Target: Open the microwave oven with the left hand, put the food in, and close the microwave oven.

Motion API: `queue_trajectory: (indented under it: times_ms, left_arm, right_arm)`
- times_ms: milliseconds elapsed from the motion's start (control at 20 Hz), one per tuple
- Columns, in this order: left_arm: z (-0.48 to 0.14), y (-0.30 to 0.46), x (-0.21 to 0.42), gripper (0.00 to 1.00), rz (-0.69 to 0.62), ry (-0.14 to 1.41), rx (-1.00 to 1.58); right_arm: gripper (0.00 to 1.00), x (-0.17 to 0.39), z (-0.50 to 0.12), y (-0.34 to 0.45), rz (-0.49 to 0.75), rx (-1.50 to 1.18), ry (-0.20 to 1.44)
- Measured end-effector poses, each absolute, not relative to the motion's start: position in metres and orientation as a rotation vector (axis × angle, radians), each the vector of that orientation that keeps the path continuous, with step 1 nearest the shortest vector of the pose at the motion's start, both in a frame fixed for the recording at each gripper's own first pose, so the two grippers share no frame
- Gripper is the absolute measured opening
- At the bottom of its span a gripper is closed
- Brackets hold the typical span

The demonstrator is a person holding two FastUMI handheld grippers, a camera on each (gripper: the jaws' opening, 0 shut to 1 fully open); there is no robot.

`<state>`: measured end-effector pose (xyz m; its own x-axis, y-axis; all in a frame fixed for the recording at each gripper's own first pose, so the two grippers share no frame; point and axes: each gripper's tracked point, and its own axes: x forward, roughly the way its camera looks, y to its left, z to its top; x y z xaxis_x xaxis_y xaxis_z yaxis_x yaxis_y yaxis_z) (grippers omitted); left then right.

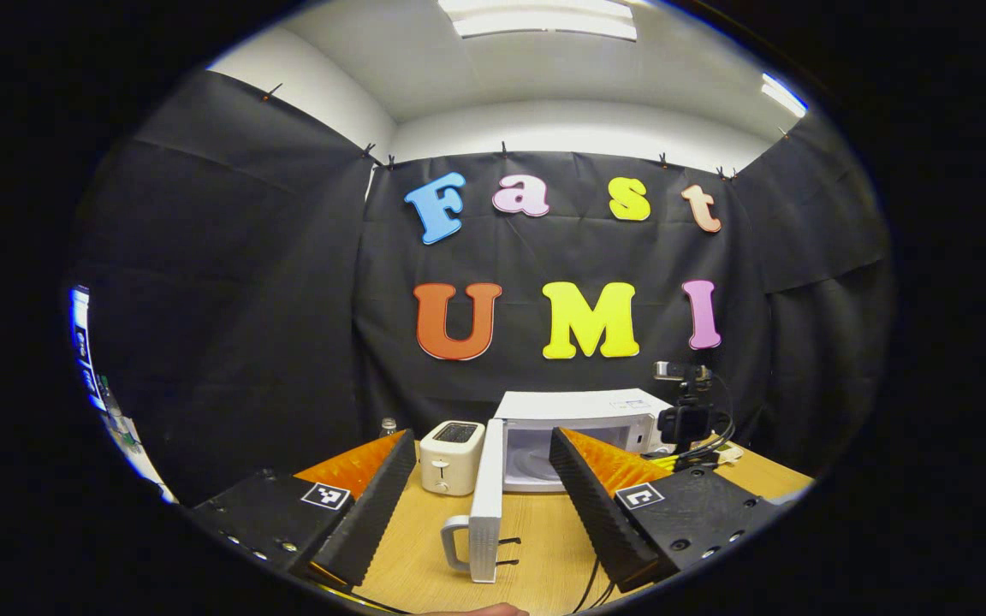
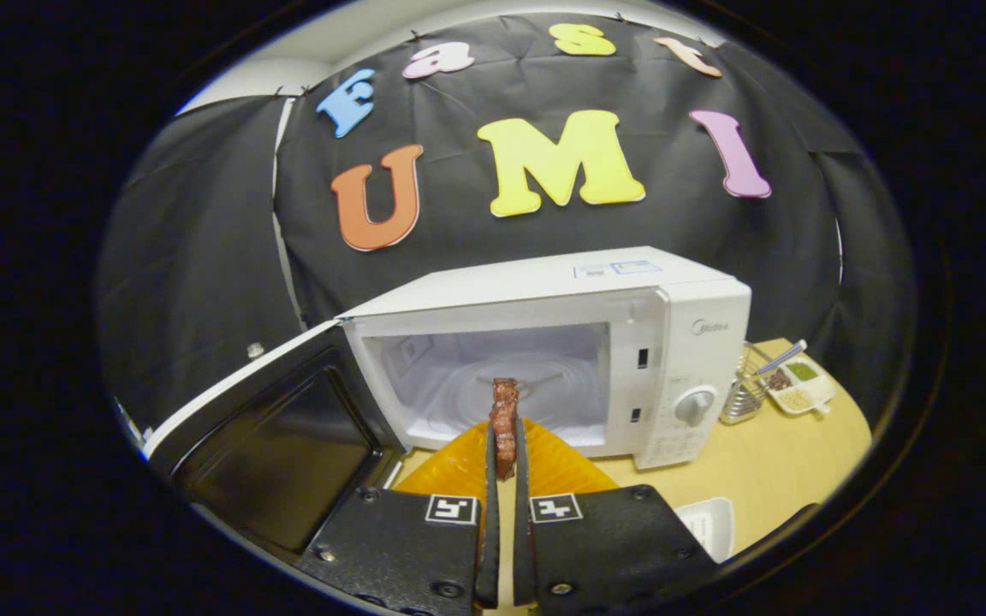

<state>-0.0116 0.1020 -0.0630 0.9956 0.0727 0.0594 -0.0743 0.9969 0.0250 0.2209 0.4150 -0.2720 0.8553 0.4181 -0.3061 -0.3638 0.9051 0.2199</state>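
The boxy white microwave oven (image 2: 544,359) stands on the pale wood-grain tabletop (image 2: 767,462) with its dark-windowed door (image 2: 279,436) swung wide to its left; a grey maker's logo sits on the control panel above a round white dial (image 2: 693,405), too small to read with certainty, and a printed sticker lies on the flat top, also illegible. Directly in front of the microwave's open cavity, with its ribbed glass turntable, the right gripper (image 2: 503,453) is clenched on a thin, knobbly reddish-brown strip of food (image 2: 505,415), both fingers pressing it flat and upright, its top end at the cavity mouth. Each finger block carries a small square black-and-white marker. To the right of the microwave sit a wire rack (image 2: 745,395) and a white divided dish (image 2: 801,385) with green and tan fillings. In the left gripper view, the left gripper (image 1: 483,453) is released, its ridged fingers spread wide well short of the microwave, framing the edge-on open door with its looped handle (image 1: 455,543). Left of the microwave stands a small cream toaster (image 1: 452,456); right of it, a black camera on a stand (image 1: 686,415).
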Motion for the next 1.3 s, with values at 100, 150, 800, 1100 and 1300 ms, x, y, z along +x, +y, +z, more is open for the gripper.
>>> queue_trajectory:
  times_ms: [100,150,800,1100,1300]
  left_arm:
    - [-0.058,0.105,-0.014,0.95,0.075,-0.087,0.021]
    - [-0.055,0.104,-0.017,0.94,0.07,-0.102,0.015]
    - [-0.077,0.107,-0.014,0.94,0.039,-0.075,0.031]
    - [-0.095,0.102,-0.003,0.94,0.014,-0.047,0.034]
    - [-0.104,0.099,0.004,0.94,0.004,-0.031,0.028]
  right_arm:
    - [0.1,0.25,-0.285,0.428,0.333,0.222,0.342]
    - [0.01,0.262,-0.294,0.434,0.289,0.261,0.348]
    - [0.11,0.337,-0.368,0.477,0.054,0.612,0.369]
    - [0.11,0.345,-0.379,0.497,0.084,0.577,0.363]
    - [0.12,0.353,-0.379,0.498,0.109,0.551,0.341]
